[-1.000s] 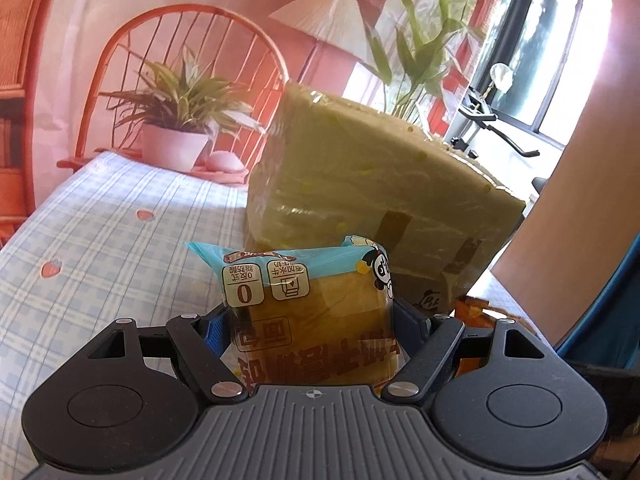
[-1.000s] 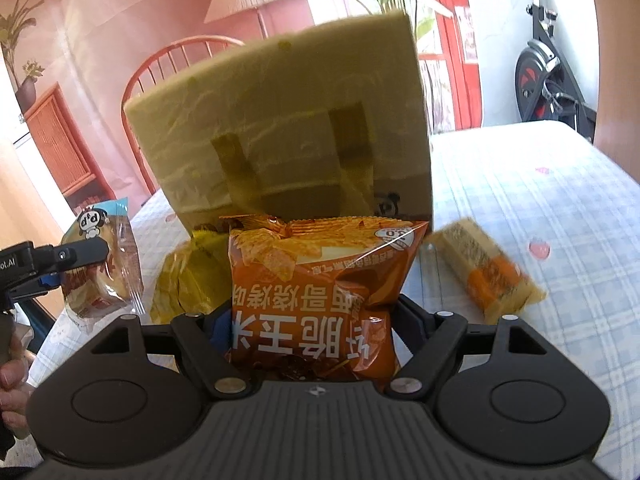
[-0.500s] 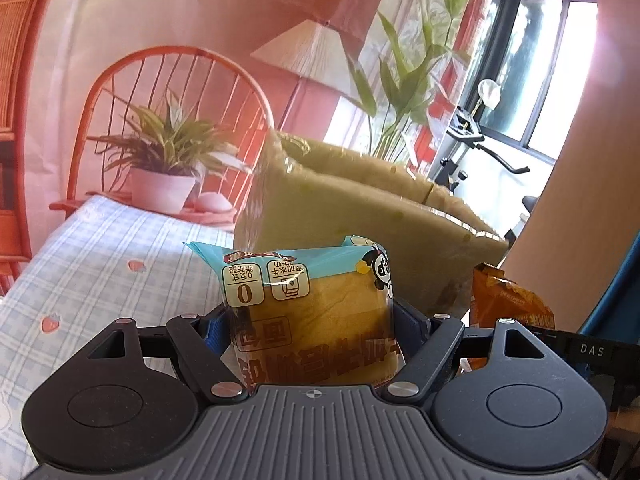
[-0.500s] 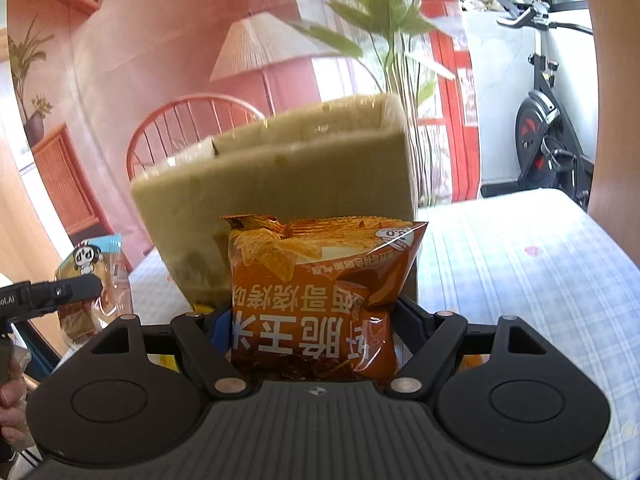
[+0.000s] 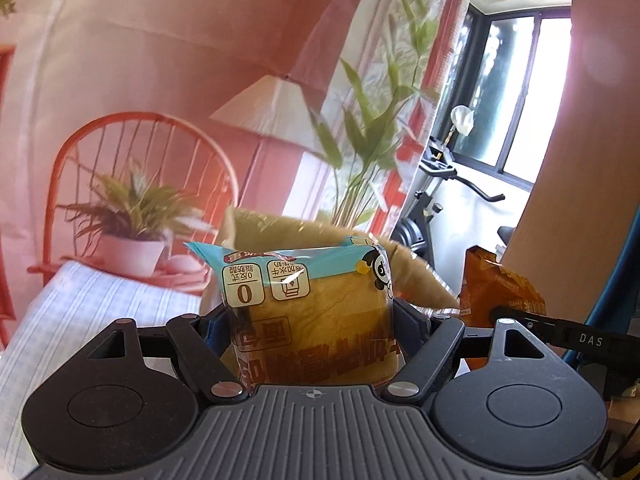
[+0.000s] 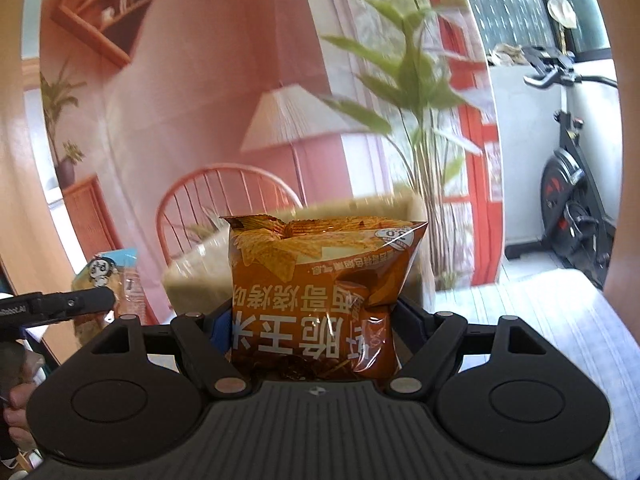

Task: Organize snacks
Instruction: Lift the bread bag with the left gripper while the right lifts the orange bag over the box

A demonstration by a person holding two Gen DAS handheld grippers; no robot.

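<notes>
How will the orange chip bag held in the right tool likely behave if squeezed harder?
The chip bag looks puffy, so probably light and springy. Its glossy film already creases at the right tool, so it may slip. The chips inside would likely crush.

Both wrist views close, level; share blurry box (image 5: 320, 236).

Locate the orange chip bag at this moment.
The orange chip bag is clamped upright in the right gripper, centre of the right wrist view, in front of the cardboard box. In the left wrist view it shows at far right.
</notes>
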